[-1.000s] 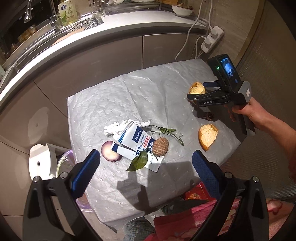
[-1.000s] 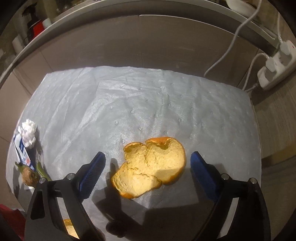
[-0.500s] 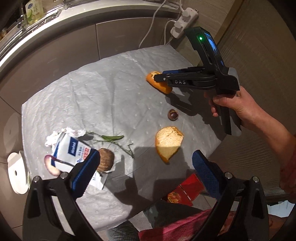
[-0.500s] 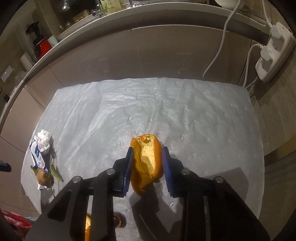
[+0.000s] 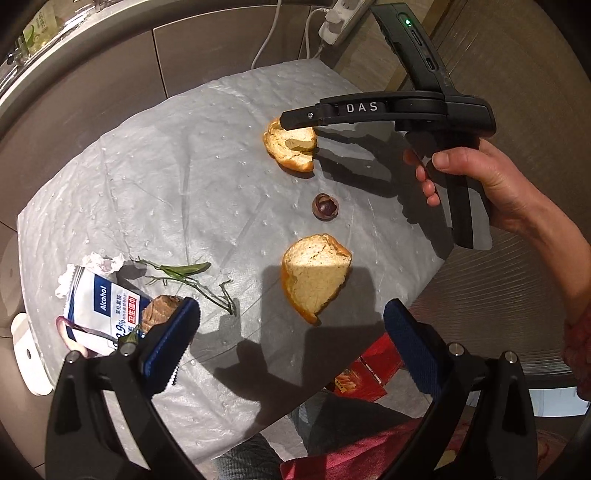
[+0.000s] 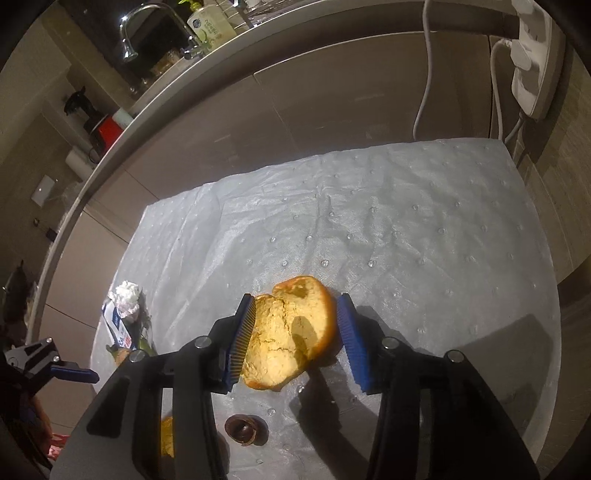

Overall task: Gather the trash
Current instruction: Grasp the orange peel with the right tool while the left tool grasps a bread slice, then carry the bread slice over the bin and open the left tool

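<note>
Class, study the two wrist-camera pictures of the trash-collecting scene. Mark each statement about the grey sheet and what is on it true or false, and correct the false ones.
1. Two pieces of orange peel are in view. True: a near peel and a far peel.
2. The left gripper is shut on the alcohol wipe packet. False: the left gripper has its jaws wide open and holds nothing; the alcohol wipe packet lies on the grey sheet.
3. A small brown shell sits between the two peels. True: the brown shell.
4. The green sprig lies at the far edge, by the power strip. False: the green sprig lies beside the packet, far from the power strip.
</note>
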Tool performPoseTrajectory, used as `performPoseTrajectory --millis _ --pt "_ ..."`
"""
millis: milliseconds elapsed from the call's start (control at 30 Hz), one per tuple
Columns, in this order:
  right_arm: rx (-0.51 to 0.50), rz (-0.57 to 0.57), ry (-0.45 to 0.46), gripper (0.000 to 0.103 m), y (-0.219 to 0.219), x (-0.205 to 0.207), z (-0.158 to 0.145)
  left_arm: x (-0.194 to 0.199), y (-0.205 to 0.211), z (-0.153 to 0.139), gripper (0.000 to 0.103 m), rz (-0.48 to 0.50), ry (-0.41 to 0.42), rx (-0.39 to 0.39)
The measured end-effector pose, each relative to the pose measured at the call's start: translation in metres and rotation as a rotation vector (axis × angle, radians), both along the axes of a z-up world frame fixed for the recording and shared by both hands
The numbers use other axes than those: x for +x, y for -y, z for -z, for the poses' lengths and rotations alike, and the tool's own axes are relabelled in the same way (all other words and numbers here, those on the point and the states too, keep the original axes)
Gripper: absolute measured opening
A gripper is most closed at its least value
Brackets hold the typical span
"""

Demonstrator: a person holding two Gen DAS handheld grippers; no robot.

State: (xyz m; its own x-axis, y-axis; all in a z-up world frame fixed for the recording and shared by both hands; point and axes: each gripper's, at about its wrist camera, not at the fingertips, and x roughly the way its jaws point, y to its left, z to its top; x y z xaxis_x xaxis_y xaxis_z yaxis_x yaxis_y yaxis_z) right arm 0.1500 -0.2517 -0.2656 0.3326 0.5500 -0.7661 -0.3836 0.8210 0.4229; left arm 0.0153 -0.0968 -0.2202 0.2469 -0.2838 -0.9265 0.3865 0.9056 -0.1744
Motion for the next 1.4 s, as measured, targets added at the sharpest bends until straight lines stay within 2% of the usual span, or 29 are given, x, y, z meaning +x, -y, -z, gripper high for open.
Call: performPoseTrajectory --millis 100,200,233,367,400,467,533,567,633,700,767,833,867,933,1100,1167,1333,1400 --pt "-0.056 -0.009 -0.012 0.046 -0.002 0.004 0.007 0.002 0.001 0.002 0.095 0.005 0.015 -0.002" --pt "-0.104 -0.031 -0.011 0.023 -0.008 0.004 0.012 0.007 0.006 0.009 0.095 0.019 0.013 -0.007" --pt "-0.113 -0.040 -0.024 0.006 -0.010 0.004 0.012 0.009 0.008 0.012 0.095 0.022 0.012 -0.008" --pt "-0.130 -0.047 -0.001 0.006 -0.013 -0.003 0.006 0.016 0.017 0.028 0.092 0.040 -0.019 -0.017" --pt "-0.126 -0.039 0.002 0.006 -0.012 -0.004 0.003 0.018 0.020 0.032 0.087 0.045 -0.030 -0.016" --pt "-0.112 -0.015 0.016 0.006 -0.008 -0.009 -0.004 0.021 0.024 0.042 0.078 0.056 -0.059 -0.021" --pt "-0.100 0.004 0.028 0.006 -0.004 -0.013 -0.013 0.024 0.025 0.050 0.062 0.054 -0.091 -0.029" --pt "-0.092 0.015 0.034 0.006 -0.001 -0.016 -0.017 0.025 0.026 0.055 0.058 0.052 -0.109 -0.032" --pt "-0.078 0.031 0.045 0.006 0.005 -0.020 -0.024 0.024 0.026 0.055 0.048 0.052 -0.095 -0.044" --pt "-0.069 0.044 0.053 0.006 0.008 -0.025 -0.030 0.024 0.027 0.055 0.044 0.061 -0.094 -0.043" --pt "-0.061 0.057 0.058 0.006 0.011 -0.028 -0.035 0.024 0.026 0.053 0.036 0.055 -0.091 -0.059" --pt "-0.050 0.070 0.058 0.006 0.015 -0.031 -0.037 0.026 0.021 0.047 0.016 0.045 -0.104 -0.096" --pt "-0.042 0.076 0.055 0.006 0.016 -0.032 -0.038 0.028 0.018 0.045 0.011 0.038 -0.115 -0.110" --pt "-0.034 0.089 0.056 0.006 0.017 -0.035 -0.039 0.030 0.014 0.041 0.008 0.031 -0.120 -0.132" --pt "-0.040 0.104 0.057 0.006 0.016 -0.040 -0.041 0.037 0.009 0.045 0.007 0.055 -0.108 -0.090" --pt "-0.042 0.106 0.059 0.006 0.016 -0.042 -0.045 0.035 0.006 0.041 0.007 0.048 -0.104 -0.106" --pt "-0.049 0.084 0.084 0.006 0.004 -0.051 -0.067 0.039 -0.021 -0.003 0.007 0.024 -0.033 -0.156" --pt "-0.047 0.061 0.103 0.006 -0.008 -0.057 -0.079 0.035 -0.044 -0.025 0.007 -0.007 0.010 -0.169"
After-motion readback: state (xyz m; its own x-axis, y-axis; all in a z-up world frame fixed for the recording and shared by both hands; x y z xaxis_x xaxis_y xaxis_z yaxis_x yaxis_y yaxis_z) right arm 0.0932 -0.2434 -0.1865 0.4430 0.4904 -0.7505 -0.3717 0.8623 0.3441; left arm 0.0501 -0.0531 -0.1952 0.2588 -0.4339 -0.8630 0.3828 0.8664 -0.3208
